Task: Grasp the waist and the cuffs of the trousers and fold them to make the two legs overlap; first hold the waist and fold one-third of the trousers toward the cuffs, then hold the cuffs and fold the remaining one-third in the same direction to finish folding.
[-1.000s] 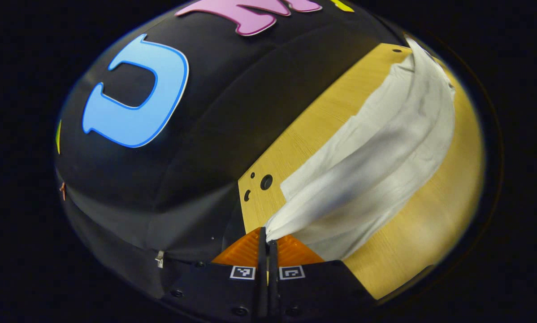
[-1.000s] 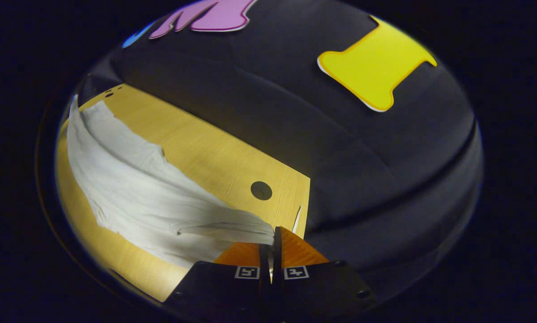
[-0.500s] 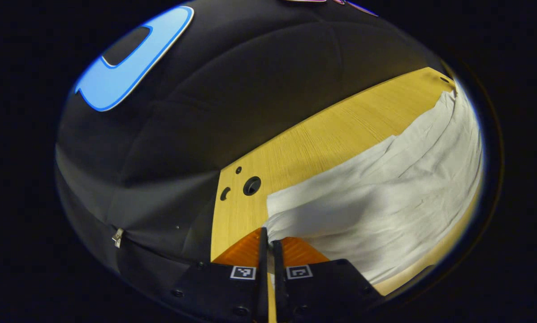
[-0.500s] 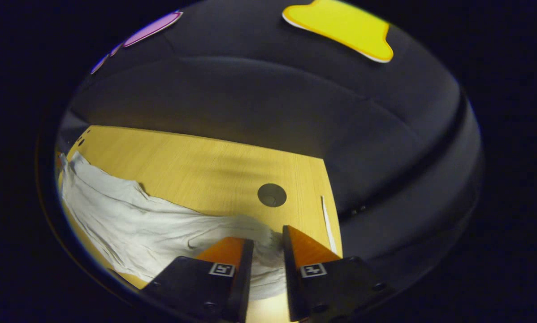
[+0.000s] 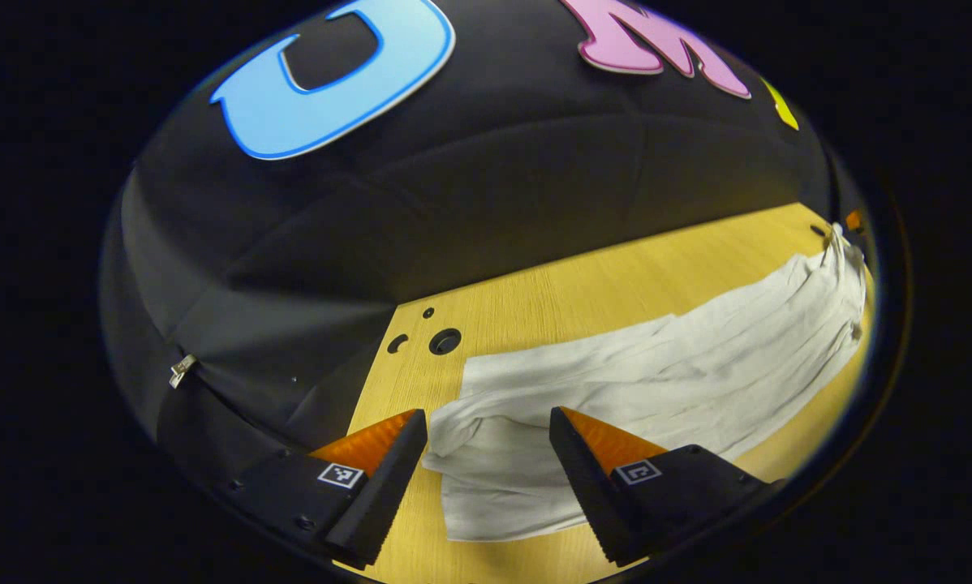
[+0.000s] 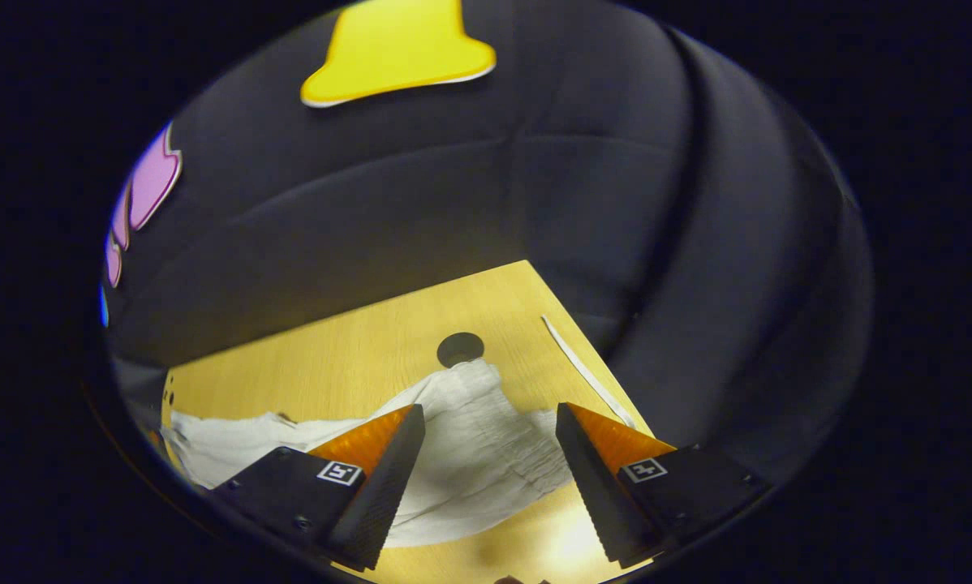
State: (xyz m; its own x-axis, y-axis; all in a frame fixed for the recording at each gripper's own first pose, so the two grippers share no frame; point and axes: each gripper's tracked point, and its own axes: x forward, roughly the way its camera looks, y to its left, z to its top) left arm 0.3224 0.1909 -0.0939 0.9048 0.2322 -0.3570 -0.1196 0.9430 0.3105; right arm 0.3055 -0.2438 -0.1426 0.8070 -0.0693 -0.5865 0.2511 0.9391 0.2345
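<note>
Both my left gripper (image 5: 488,442) and right gripper (image 6: 490,438) gape wide, holding nothing; trousers (image 5: 656,365) lie lengthwise-folded across the table (image 5: 583,284), lower right; next, I should pinch both waist layers squarely

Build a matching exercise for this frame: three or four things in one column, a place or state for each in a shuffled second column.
Things:
1. left gripper
2. trousers
3. round hole
4. white strip

States or places:
A. lying loose on the table, legs overlapped
B. fingers spread wide, holding nothing
C. thin, near the table's edge
D. dark, just beyond the cloth's tip

Pairs: 1-B, 2-A, 3-D, 4-C
</note>
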